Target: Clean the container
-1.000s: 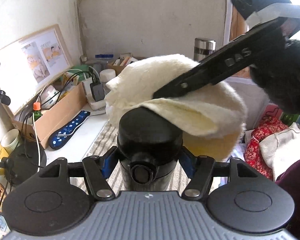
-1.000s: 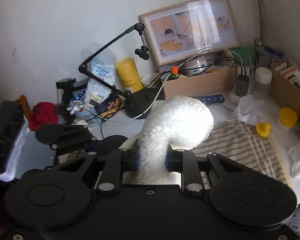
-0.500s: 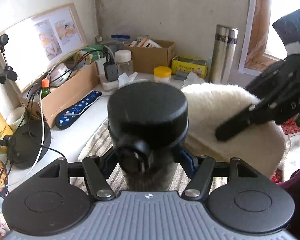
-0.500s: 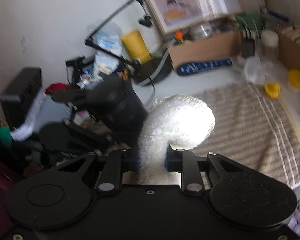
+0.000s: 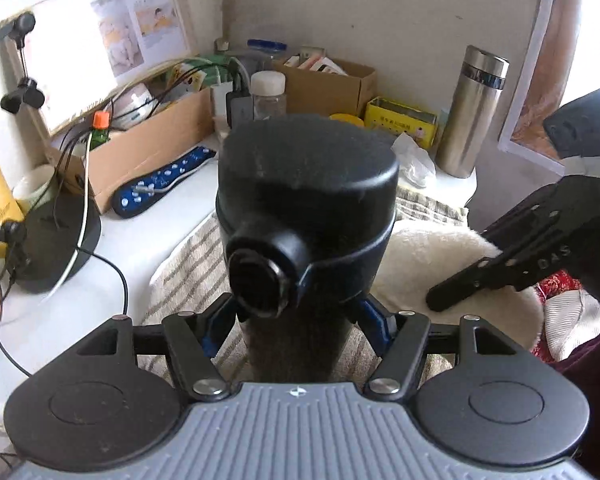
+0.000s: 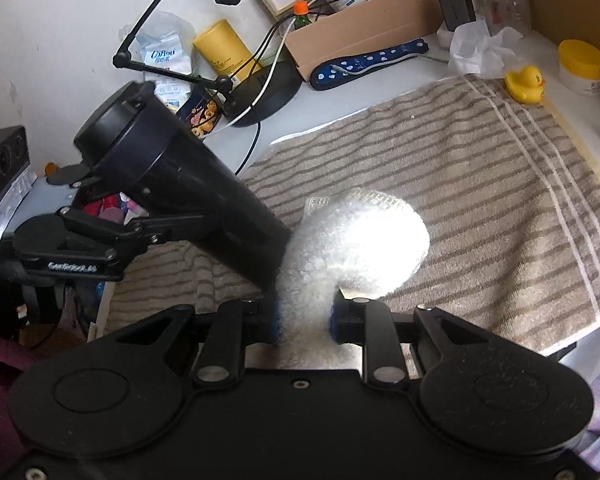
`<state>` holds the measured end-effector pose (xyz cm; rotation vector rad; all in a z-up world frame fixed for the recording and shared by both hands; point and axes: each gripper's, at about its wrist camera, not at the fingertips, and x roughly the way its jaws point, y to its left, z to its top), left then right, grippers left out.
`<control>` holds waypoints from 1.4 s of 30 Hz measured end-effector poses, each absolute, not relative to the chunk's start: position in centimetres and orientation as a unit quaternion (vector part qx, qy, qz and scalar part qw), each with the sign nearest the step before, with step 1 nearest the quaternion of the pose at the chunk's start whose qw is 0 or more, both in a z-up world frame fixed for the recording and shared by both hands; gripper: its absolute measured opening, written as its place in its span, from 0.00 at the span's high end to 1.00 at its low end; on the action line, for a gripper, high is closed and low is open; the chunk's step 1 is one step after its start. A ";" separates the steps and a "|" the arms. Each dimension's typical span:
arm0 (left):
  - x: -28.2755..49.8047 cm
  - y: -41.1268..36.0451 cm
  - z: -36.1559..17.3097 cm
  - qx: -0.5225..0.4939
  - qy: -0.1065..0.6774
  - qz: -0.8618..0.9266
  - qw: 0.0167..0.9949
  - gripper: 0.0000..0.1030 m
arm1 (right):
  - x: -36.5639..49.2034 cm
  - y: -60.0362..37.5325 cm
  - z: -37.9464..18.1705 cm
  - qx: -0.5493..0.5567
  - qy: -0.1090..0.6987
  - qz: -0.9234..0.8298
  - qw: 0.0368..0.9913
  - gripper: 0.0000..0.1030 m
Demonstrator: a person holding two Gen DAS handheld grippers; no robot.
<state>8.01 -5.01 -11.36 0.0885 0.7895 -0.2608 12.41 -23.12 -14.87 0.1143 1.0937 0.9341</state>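
Black and matte, the flask (image 5: 306,216) sits clamped between my left gripper's (image 5: 300,312) blue-padded fingers (image 5: 374,318), which grip its body below the lid; in the right wrist view the flask (image 6: 184,192) leans with its lid end raised and its lower end down over the striped towel (image 6: 480,184). My right gripper (image 6: 304,320) is closed narrow on a fluffy white cloth (image 6: 356,248), pinching it at one end while the rest bulges forward. The cloth touches the flask's lower end, right beside it over the towel. From the left wrist view the cloth (image 5: 428,256) lies just to the right of the flask, with the right gripper's black finger across it. Beyond the flask I see a steel bottle (image 5: 474,110), a cardboard box (image 5: 332,88) and a blue power strip (image 5: 164,184). A yellow rubber duck (image 6: 525,84) stands at the towel's far edge
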 end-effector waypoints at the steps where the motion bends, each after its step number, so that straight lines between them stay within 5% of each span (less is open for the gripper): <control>1: 8.0 -5.3 -11.2 0.048 0.381 -0.125 0.915 0.36 | 12.6 -23.1 -15.1 0.057 0.502 0.429 0.749 0.79; 16: 8.1 -6.6 -10.0 0.082 0.384 -0.097 0.914 0.37 | 15.6 -24.9 -19.3 0.206 0.529 0.429 0.703 0.79; 29: 7.7 -5.3 -2.4 0.029 0.325 -0.086 0.941 0.37 | 15.9 -26.8 -25.1 0.450 0.538 0.395 0.594 0.79; 42: 9.6 -11.5 -2.6 0.027 0.316 -0.164 0.934 0.37 | 15.2 -25.1 -28.1 0.607 0.533 0.334 0.485 0.79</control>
